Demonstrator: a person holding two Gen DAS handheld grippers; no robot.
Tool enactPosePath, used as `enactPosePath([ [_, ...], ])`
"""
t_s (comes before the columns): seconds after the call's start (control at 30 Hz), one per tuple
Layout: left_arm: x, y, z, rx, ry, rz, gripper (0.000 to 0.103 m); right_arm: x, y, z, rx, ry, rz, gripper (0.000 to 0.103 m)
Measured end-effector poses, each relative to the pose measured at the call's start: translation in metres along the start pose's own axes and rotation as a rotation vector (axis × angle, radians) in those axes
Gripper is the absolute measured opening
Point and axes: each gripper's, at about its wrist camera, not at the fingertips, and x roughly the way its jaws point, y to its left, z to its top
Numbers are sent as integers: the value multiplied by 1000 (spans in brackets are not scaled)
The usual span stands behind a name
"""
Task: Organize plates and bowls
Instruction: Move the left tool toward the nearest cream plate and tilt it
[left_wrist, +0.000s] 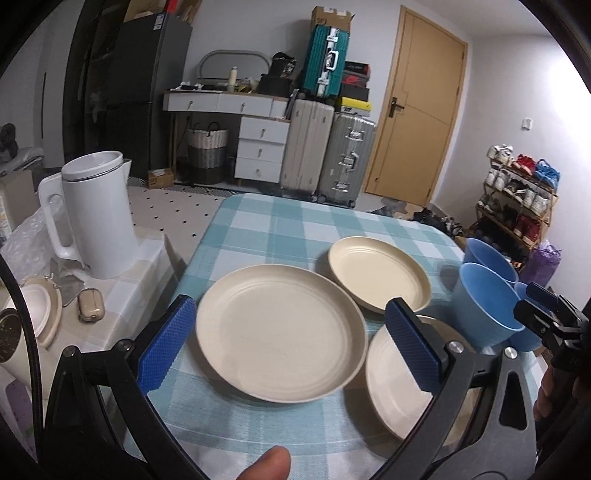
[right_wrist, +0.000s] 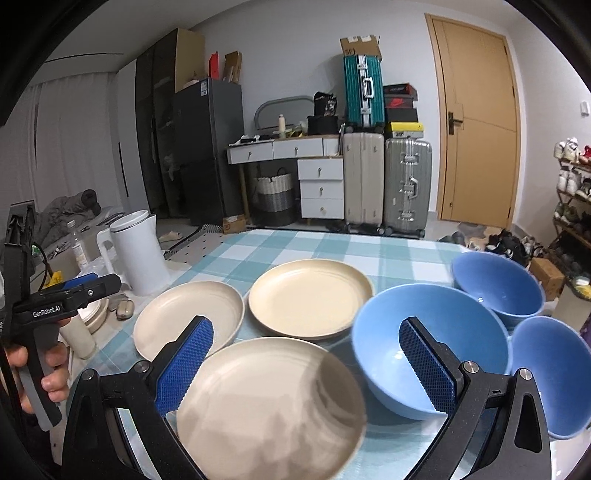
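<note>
On the blue-and-white checked tablecloth, three round cream plates lie left of three blue bowls, while both the left gripper and right gripper hover wide open, holding nothing; closing carelessly on a thin rim could tip or slide a plate.

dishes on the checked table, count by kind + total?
Cream plates: 3 (left, far middle, nearest)
Blue bowls: 3 (big middle one, far right, near right)
Total: 6, all apart, none stacked yet. Both grippers, left and right, open and empty.
</note>
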Motion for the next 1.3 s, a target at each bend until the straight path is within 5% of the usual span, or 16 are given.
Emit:
enactPosePath([
  [0.23,26,20,2,-21,30,68,102,32,10,12,8,53,36,103],
  [0.9,98,90,-38,-126,235,114,101,131,69,12,-70,225,104,102],
  [1.3,120,96,-52,-121,302,124,86,192,89,-1,-57,350,171,86],
])
